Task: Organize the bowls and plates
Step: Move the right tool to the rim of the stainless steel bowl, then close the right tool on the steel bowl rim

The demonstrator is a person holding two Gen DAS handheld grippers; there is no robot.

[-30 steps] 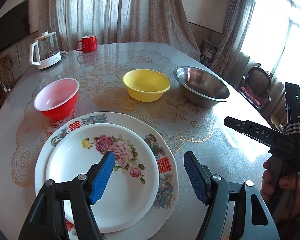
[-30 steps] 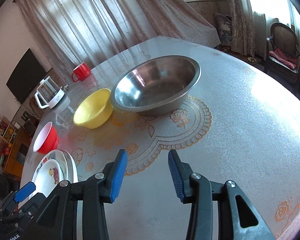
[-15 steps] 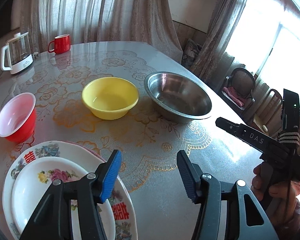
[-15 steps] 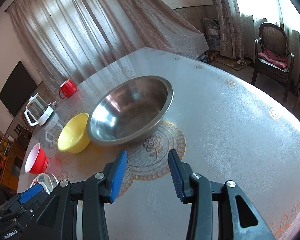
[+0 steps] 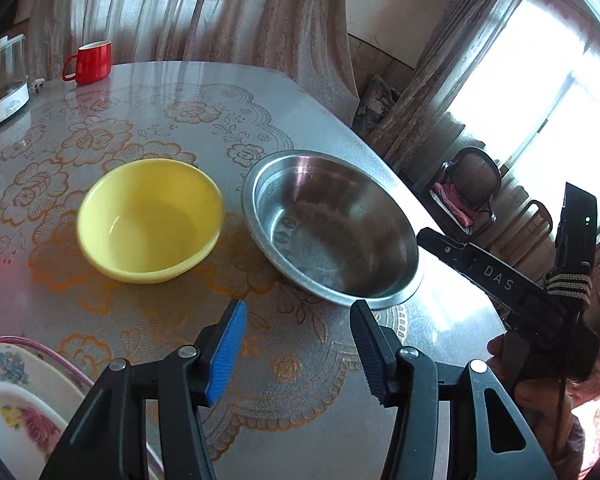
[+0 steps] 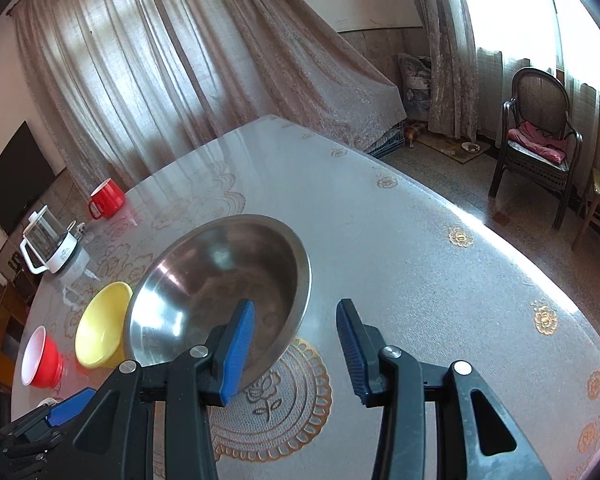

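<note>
Now both grippers have swung off the 2 stacked plates [image 5: 24, 396] toward the steel bowl [image 5: 332, 228], suggesting bowls come next. The left gripper [image 5: 298, 354], jaws just narrowing, sits half-open and empty; the right gripper [image 6: 294, 350] is part-open, its jaws either side of the bowl's near rim, gripping nothing. 3 bowls: steel, yellow bowl [image 5: 150, 220], red bowl [image 6: 42, 358].

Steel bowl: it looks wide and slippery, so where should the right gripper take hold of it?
On the thin rolled rim of the steel bowl, at its near edge, coming from above with one finger inside and one outside. The bowl is far wider than the open right gripper, so only the rim fits.
</note>
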